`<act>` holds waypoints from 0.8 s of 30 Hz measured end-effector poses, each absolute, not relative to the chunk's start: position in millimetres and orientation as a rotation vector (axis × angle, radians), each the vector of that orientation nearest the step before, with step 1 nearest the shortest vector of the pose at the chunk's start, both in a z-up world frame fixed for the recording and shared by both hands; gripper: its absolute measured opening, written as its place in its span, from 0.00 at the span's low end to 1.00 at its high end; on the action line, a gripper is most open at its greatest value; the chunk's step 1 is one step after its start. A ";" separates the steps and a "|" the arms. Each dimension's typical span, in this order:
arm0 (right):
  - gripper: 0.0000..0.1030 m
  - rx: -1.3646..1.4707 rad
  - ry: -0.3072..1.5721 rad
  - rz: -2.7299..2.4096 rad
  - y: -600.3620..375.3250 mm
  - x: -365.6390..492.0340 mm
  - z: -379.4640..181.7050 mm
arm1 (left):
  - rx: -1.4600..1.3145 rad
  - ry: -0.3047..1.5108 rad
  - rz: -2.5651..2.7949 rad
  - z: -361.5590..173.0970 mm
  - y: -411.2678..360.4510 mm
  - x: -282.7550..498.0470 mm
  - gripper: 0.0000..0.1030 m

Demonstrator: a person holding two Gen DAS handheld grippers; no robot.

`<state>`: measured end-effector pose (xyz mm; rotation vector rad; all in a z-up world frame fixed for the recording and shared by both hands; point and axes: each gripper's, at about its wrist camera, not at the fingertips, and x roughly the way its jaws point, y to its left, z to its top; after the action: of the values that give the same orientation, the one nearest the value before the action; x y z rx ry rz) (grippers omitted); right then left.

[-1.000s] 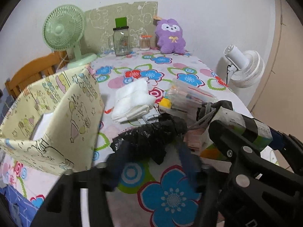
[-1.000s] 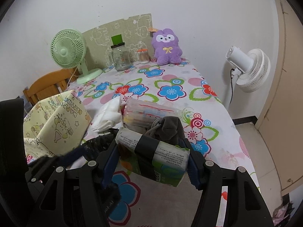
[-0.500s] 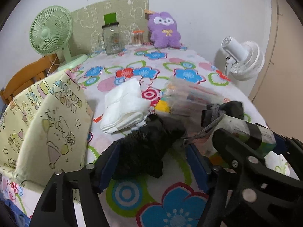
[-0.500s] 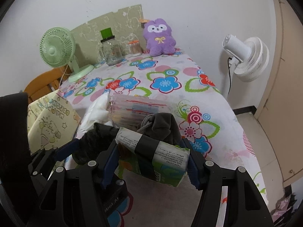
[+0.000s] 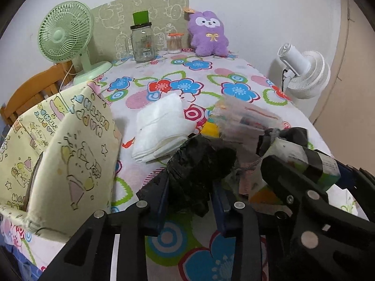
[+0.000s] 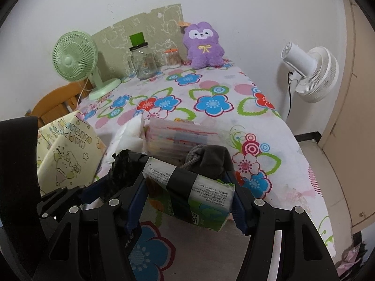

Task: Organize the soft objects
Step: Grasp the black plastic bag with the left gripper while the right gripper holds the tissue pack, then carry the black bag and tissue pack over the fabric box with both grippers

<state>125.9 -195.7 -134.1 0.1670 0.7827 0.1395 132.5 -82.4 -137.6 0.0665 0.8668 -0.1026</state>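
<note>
Left claw [image 5: 189,194] closing on black crumpled bag [image 5: 199,164], lower centre of left view; bag between jaws, pads look pressed on its sides. Bag's long axis runs up-right, away from claw. Right claw [image 6: 187,196] clamped on green tissue pack [image 6: 189,192], lower centre of right view. Yellow fabric bin [image 5: 58,154] at left edge, nearer left claw; likely drop spot. White folded cloth [image 5: 161,126] lies on counter [image 5: 199,82] just above bag.
</note>
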 end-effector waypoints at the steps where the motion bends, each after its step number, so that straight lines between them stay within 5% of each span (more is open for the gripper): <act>1: 0.65 0.165 0.776 0.140 -195.4 124.4 -131.5 | 0.063 0.865 -0.104 -135.5 -82.2 130.9 0.32; 24: 0.65 0.146 0.651 0.148 -190.7 87.7 -55.0 | 0.049 0.744 -0.106 -56.5 -78.7 90.2 0.32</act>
<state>87.7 -190.7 -55.0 0.1461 0.6511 0.1485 90.2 -78.7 -56.5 0.0485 0.7435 -0.1056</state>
